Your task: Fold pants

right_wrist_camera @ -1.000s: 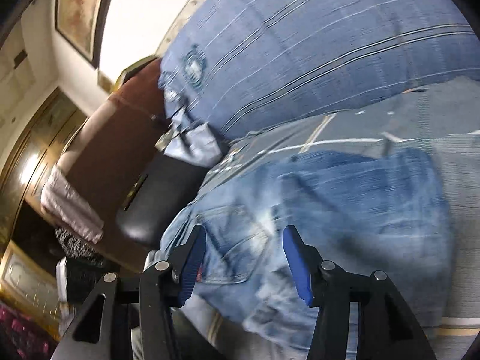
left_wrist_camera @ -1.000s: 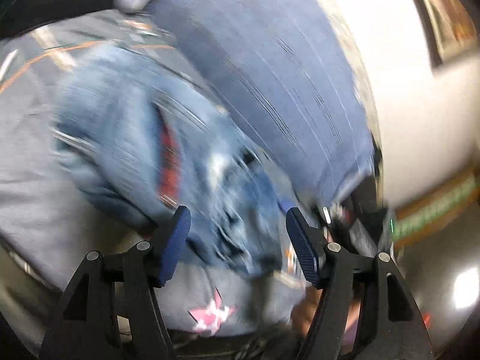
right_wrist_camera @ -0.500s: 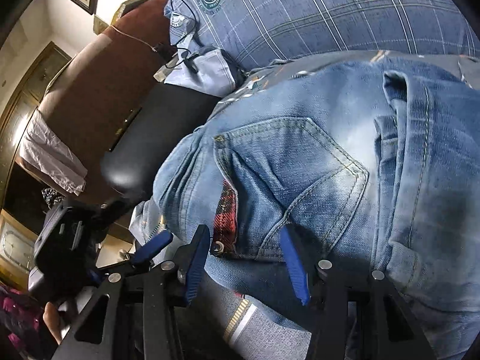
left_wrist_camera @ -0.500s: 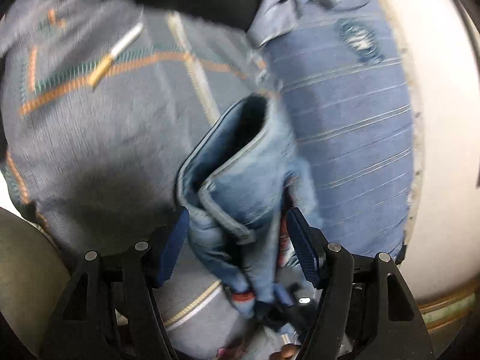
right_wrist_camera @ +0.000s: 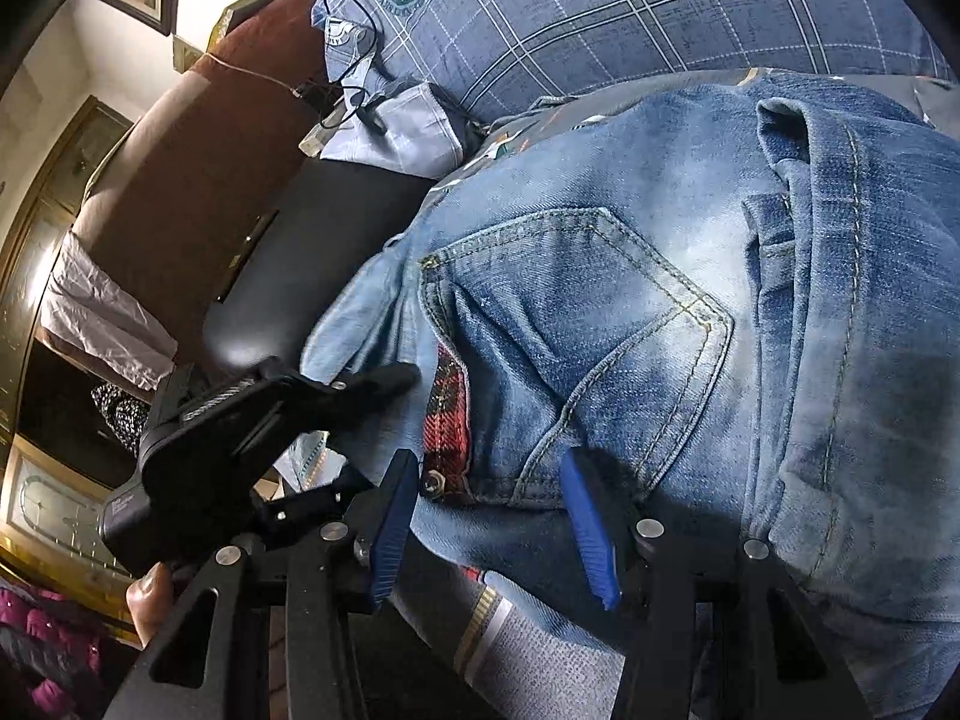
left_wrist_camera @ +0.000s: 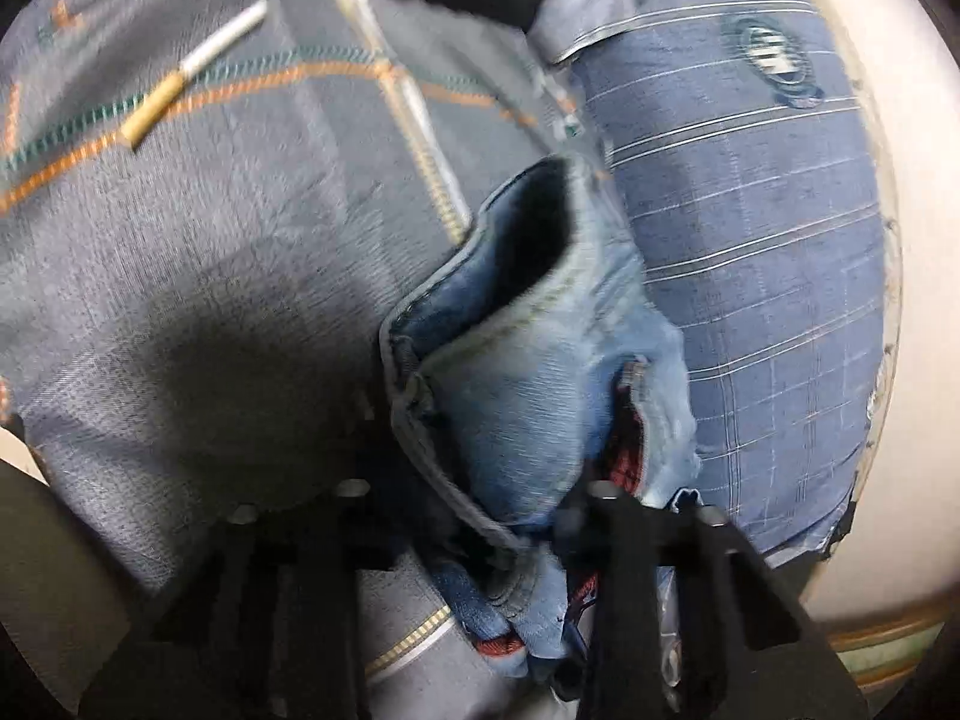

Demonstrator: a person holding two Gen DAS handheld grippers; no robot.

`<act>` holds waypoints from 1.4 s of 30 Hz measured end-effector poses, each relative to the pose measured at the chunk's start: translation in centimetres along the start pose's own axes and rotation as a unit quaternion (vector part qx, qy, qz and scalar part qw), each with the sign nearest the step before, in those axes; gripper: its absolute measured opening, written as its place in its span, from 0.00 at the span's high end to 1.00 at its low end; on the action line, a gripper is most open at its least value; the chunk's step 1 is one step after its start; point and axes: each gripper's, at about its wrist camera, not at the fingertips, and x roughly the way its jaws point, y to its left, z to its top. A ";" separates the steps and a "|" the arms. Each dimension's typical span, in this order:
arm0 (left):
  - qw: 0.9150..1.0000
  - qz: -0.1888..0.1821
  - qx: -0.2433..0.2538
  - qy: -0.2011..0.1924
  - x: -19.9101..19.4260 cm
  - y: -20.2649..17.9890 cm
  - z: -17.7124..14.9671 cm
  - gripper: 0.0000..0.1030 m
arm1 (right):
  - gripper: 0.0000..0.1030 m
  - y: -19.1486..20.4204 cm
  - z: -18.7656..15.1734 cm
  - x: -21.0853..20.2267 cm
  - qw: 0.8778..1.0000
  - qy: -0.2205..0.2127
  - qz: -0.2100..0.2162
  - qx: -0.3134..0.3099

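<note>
The blue jeans point(right_wrist_camera: 630, 312) lie bunched on the bed, back pocket up, with a red plaid lining point(right_wrist_camera: 445, 414) showing at the waist. My right gripper point(right_wrist_camera: 489, 525) is open, its blue pads either side of the waistband edge. My left gripper shows in the right wrist view point(right_wrist_camera: 360, 387) as a black body at the jeans' left edge. In the left wrist view the jeans point(left_wrist_camera: 528, 372) stand up between the fingers of my left gripper point(left_wrist_camera: 474, 492), an open leg or waist hole facing the camera. The fingertips are dark and blurred.
A grey bedspread point(left_wrist_camera: 240, 228) with orange and green stripes covers the bed. A blue plaid pillow point(left_wrist_camera: 768, 276) lies beside the jeans, also seen in the right wrist view point(right_wrist_camera: 600, 6). A black cushion point(right_wrist_camera: 312, 240), cables and a brown headboard point(right_wrist_camera: 210, 138) lie left.
Both grippers moved in close to the jeans' waistband. The left gripper's fingers have drawn closer together around the denim; the right stays open.
</note>
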 end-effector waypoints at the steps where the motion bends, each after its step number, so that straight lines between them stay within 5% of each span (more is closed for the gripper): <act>1: 0.999 0.005 0.031 -0.018 -0.7 -0.9 -0.4 0.76 | 0.53 0.0 0.0 -0.2 1.000 -0.003 0.003 0.001; 4: 0.996 0.006 0.075 -0.043 -1.9 -2.6 -1.0 0.78 | 0.60 -0.1 0.0 -2.0 0.999 -0.036 0.029 0.007; 8: 0.991 0.021 0.120 -0.063 -2.7 -4.5 -1.8 0.80 | 0.86 -0.7 0.4 -3.0 0.999 -0.045 0.007 0.015; 11: 0.983 0.030 0.166 -0.075 -3.1 -6.5 -2.9 0.81 | 0.90 -2.5 -0.1 -0.9 0.999 0.006 -0.022 0.040; 16: 0.956 0.026 0.267 -0.114 -4.8 -10.7 -5.3 0.81 | 0.90 -3.3 0.0 -1.9 0.998 0.008 0.003 0.059; 21: 0.916 0.027 0.379 -0.130 -5.6 -15.8 -8.5 0.81 | 0.90 -5.5 0.7 -8.3 0.989 -0.060 0.070 0.112; 24: 0.880 0.040 0.456 -0.129 -5.0 -18.6 -11.4 0.81 | 0.90 -8.0 0.9 -13.2 0.983 -0.115 0.040 0.136; 26: 0.850 0.041 0.510 -0.126 -4.2 -20.4 -13.5 0.81 | 0.90 -10.5 0.6 -15.7 0.974 -0.146 0.017 0.172; 31: 0.772 0.039 0.626 -0.097 -2.1 -22.9 -19.7 0.81 | 0.90 -14.6 -0.6 -18.7 0.954 -0.178 0.055 0.234; 33: 0.748 0.041 0.657 -0.080 -1.0 -23.0 -21.8 0.81 | 0.90 -15.1 -0.7 -19.3 0.951 -0.186 0.055 0.240; 36: 0.730 0.038 0.680 -0.048 1.3 -22.3 -23.5 0.81 | 0.89 -15.7 0.0 -19.7 0.952 -0.182 0.055 0.240; 39: 0.714 0.003 0.700 0.024 3.2 -21.4 -24.2 0.77 | 0.88 -16.0 0.0 -20.2 0.954 -0.178 0.049 0.237; 42: 0.718 -0.014 0.691 0.077 4.7 -20.5 -23.6 0.74 | 0.87 -16.0 -0.3 -21.0 0.948 -0.195 0.040 0.250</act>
